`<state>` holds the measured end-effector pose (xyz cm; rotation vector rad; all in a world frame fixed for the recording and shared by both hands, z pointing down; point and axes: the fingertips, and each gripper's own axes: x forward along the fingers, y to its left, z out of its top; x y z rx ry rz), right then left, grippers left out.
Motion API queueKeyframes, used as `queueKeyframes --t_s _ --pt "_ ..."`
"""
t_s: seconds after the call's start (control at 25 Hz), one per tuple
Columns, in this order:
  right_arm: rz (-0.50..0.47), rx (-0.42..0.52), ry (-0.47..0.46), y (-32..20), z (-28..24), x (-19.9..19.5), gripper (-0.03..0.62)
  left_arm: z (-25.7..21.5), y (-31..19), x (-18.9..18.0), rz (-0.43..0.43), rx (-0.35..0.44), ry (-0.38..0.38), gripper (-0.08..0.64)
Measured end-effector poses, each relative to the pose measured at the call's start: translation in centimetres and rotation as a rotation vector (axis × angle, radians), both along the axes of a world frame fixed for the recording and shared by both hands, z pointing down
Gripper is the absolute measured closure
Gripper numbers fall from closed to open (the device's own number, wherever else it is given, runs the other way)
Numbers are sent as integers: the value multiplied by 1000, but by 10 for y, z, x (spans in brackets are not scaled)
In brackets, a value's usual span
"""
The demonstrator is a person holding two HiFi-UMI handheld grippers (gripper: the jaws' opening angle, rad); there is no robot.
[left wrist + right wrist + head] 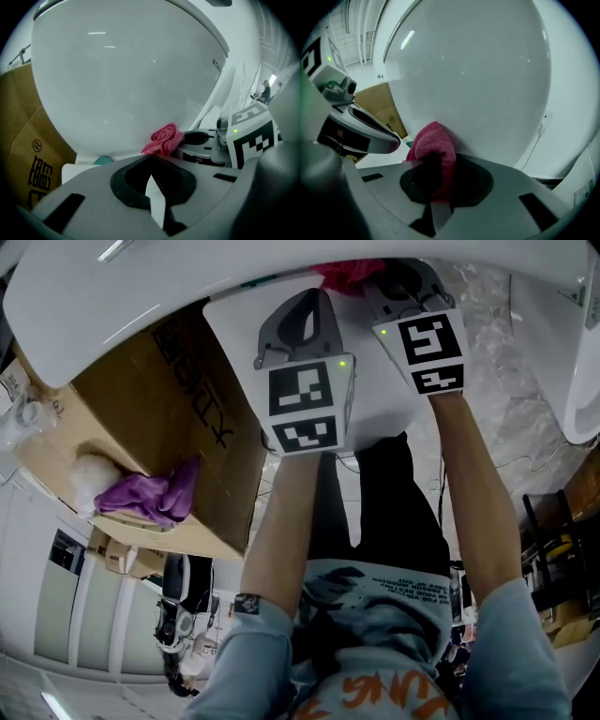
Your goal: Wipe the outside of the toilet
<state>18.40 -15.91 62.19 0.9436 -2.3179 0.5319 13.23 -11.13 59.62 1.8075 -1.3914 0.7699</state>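
Only gripper views show: right gripper (433, 161) pinches pink cloth (432, 140) against toilet (478, 70); left gripper (151, 159) closed, empty.

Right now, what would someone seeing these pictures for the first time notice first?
The big white toilet bowl fills both gripper views, close ahead of the jaws. The right gripper is clamped on a bright pink cloth at the bowl's lower outside. In the head view, a cardboard box at the left has a purple cloth lying in it.
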Motion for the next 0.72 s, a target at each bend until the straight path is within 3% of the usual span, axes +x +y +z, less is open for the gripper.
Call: queueKeyframes --t_s 0.44,0.72 --pt "50 3 -4 -10 3 56 522 3 -7 52 55 -8 -1 535" --pt "106 11 70 -15 7 92 522 -2 -6 67 67 5 -7 535"
